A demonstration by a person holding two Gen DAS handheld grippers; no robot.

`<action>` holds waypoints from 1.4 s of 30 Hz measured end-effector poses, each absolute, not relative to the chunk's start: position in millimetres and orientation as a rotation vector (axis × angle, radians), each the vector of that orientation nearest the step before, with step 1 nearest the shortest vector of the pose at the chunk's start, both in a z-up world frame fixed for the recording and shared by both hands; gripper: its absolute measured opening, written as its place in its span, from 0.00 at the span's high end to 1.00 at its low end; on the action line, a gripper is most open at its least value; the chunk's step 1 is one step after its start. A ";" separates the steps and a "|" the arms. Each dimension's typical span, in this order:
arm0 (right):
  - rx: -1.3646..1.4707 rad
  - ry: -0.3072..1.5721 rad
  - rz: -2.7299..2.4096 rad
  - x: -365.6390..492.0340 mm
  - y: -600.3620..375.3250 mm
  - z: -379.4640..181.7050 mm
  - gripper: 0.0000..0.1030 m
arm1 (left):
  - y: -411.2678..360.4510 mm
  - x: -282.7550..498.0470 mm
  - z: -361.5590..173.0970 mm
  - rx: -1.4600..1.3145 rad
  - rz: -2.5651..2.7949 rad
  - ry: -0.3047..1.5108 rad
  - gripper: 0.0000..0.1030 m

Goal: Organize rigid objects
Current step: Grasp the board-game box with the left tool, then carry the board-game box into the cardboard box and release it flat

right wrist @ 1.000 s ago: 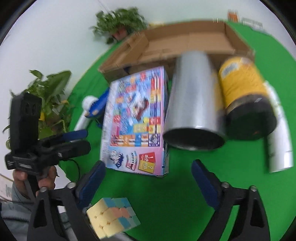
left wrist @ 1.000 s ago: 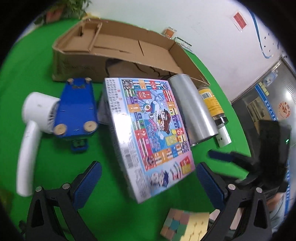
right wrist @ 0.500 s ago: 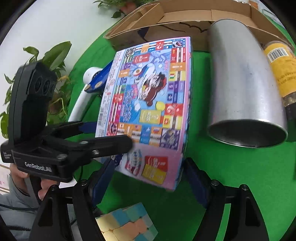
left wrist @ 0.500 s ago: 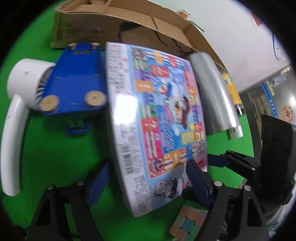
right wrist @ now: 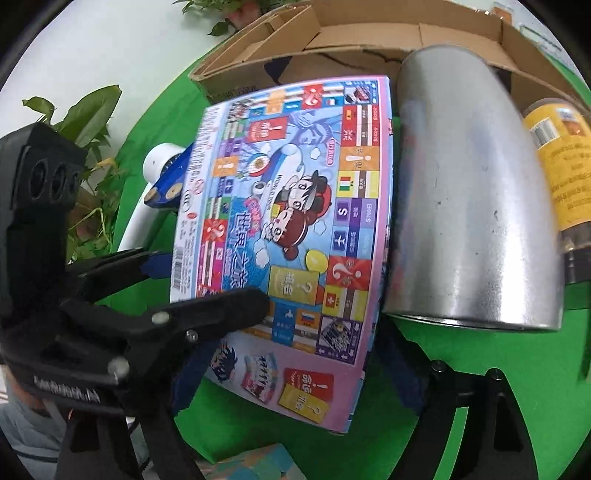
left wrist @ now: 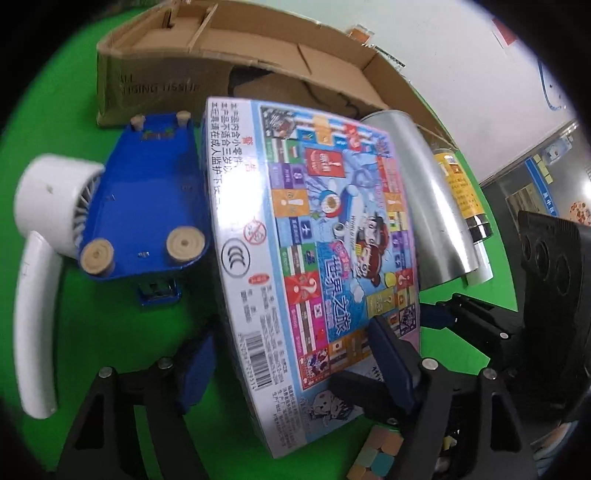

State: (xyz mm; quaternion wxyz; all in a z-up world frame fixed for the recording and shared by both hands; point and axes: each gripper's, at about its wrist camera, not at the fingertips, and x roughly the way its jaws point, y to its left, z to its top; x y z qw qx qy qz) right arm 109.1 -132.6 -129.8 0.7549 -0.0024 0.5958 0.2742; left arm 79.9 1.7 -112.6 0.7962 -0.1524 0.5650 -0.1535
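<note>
Cardboard box (left wrist: 258, 55) lies open at the back of the green table (left wrist: 92, 332); I can see only its own flaps inside. My left claw (left wrist: 295, 365) is closing around the board game box (left wrist: 314, 240), one finger over its printed top, the other by its side edge. My right claw (right wrist: 295, 373) is opening, astride that box's near end. Beside it lies a silver canister (right wrist: 469, 203), open-mouthed, its contents hidden, then a yellow-labelled jar (right wrist: 561, 166).

- A bright green cloth (left wrist: 110, 332) covers the work surface.
- A plain white wall (left wrist: 461, 66) stands behind it, with a small red sign (left wrist: 504, 31) and a blue cable (left wrist: 550, 92).
- Leafy potted plants (right wrist: 92, 122) sit along the table's edge.
</note>
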 end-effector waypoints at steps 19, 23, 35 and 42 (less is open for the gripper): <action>-0.041 0.938 0.560 95.2 -122.1 -19.1 0.22 | 8.8 75.8 15.5 -0.185 -0.308 0.884 0.25; -0.031 0.876 0.538 96.3 -122.9 -15.0 0.22 | -13.5 92.3 36.3 -0.143 -0.317 0.816 0.25; -0.037 0.759 0.481 100.3 -125.5 -10.8 0.22 | -15.5 129.6 77.7 -0.095 -0.346 0.699 0.25; -0.066 0.754 0.485 97.3 -127.0 -2.1 0.23 | -4.4 164.3 103.3 -0.107 -0.329 0.676 0.25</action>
